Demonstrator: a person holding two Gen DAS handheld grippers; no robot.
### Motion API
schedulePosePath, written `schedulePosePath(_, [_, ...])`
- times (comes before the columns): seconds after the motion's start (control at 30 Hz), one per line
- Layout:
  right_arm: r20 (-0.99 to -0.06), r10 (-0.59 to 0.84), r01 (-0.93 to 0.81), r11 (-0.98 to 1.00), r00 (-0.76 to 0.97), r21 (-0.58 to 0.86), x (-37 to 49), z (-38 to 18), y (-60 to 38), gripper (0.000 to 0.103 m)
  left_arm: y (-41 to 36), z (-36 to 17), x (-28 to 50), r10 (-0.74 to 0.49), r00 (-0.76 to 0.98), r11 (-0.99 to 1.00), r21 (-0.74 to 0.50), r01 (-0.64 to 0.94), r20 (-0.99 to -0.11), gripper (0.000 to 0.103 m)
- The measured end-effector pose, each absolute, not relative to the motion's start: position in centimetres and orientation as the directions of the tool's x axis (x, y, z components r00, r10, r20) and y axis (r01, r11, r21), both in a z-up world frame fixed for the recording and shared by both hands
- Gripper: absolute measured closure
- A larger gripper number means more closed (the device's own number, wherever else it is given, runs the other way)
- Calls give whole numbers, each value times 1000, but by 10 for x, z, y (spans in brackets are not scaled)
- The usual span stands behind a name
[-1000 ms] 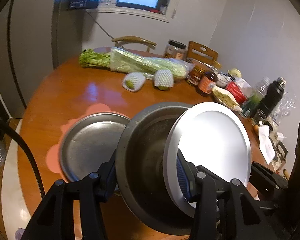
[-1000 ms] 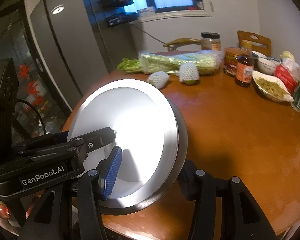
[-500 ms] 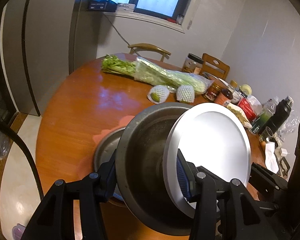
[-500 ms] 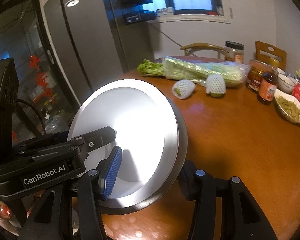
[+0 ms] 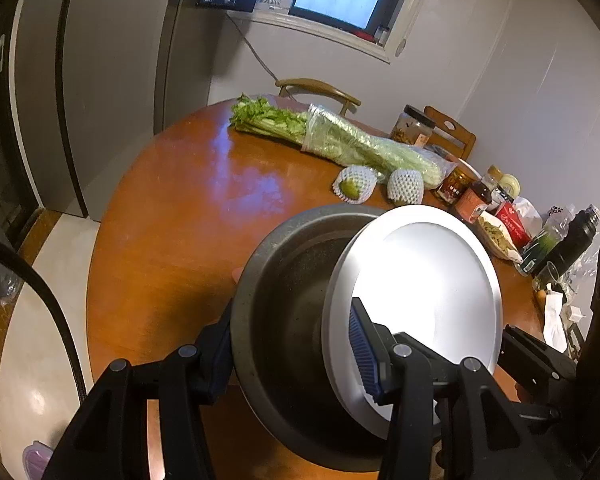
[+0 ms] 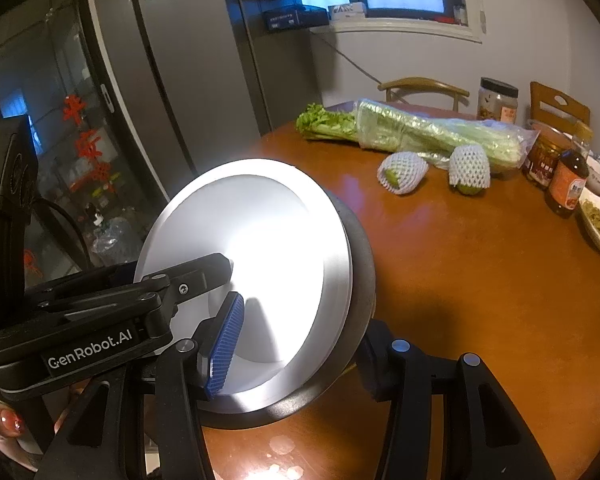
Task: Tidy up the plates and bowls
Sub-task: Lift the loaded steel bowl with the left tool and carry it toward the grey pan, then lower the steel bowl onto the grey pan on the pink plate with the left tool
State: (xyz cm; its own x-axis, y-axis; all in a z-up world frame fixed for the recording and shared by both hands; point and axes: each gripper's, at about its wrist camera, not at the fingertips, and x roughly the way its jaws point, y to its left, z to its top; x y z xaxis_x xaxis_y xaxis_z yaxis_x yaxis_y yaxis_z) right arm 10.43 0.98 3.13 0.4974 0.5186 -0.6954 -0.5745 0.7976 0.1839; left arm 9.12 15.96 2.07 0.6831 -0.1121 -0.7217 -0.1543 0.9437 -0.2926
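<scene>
Round orange-brown wooden table beneath both cameras, its near rim at the bottom of each view and its left edge dropping to pale floor. Nearest: the left gripper and the right gripper, each part-closed across the lower rim of the same tilted pair of dishes, a dark grey round metal basin with a white shallow round plate leaning against its mouth. On each tool one blue ribbed pad lies on the plate's face, the other finger behind the basin wall. The pair stands almost on edge over the near part of the table; whether it touches the wood cannot be told. Judged stiff, smooth and slippery; the plate is loose in the basin, so a pinch on the rims has to trap both. Bare wood lies ahead and along the left edge. Farther off, two green fruits in white foam nets, a bagged bunch of green celery, then jars, bottles and a snack dish crowd the far and right edges; that side leaves little room
</scene>
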Motion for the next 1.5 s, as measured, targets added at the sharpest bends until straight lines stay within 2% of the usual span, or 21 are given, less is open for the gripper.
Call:
schedulePosePath(0.67, [-727, 490, -569, 805, 481, 167, 105, 18, 24, 50, 169, 5, 95, -136, 671, 936, -317, -154, -729, 52])
schedulePosePath(1.5, [-740, 432, -547, 831, 516, 105, 109, 10, 32, 50, 187, -8, 93, -108, 668, 927, -317, -199, -736, 52])
